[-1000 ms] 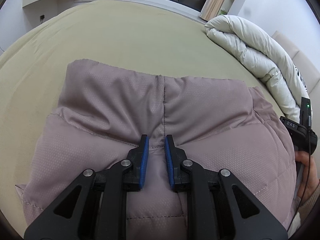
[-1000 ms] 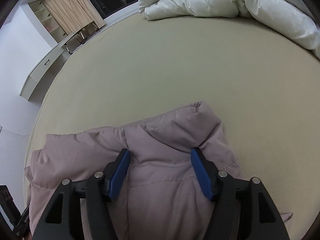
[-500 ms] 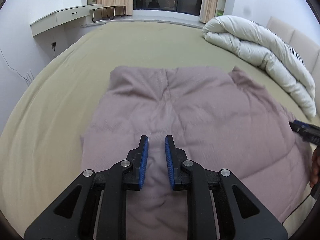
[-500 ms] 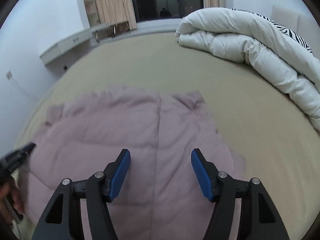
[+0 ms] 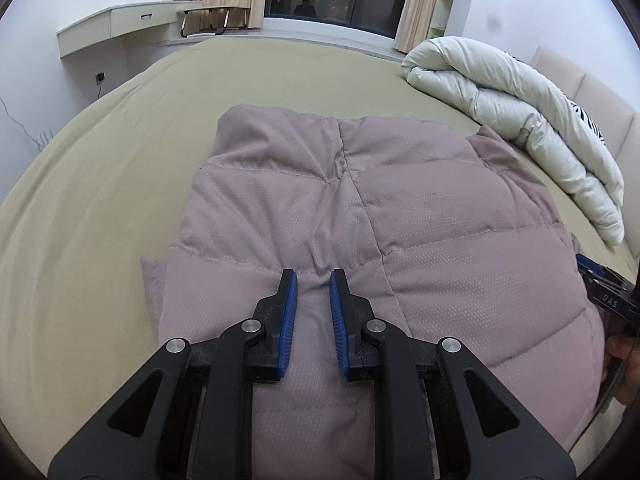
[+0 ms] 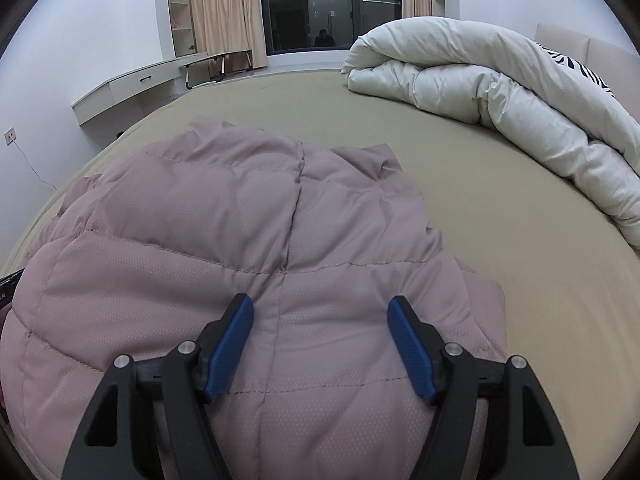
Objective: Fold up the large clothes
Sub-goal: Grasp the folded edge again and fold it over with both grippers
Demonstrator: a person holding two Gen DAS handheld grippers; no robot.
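A dusty-pink quilted jacket lies folded and puffy on the olive-green bed — stitched panels, a centre seam, collar end toward twelve o'clock. The left claw hangs over it with jaws nearly together, a narrow gap, nothing clamped. The right claw has jaws wide and opening over the fabric. A white duvet sits at two o'clock.

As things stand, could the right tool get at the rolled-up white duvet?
Probably not without a big move. The right tool hangs over the mauve puffer jacket, its jaws opening, pads apart. The duvet lies far off across bare bedsheet; nothing blocks the path.
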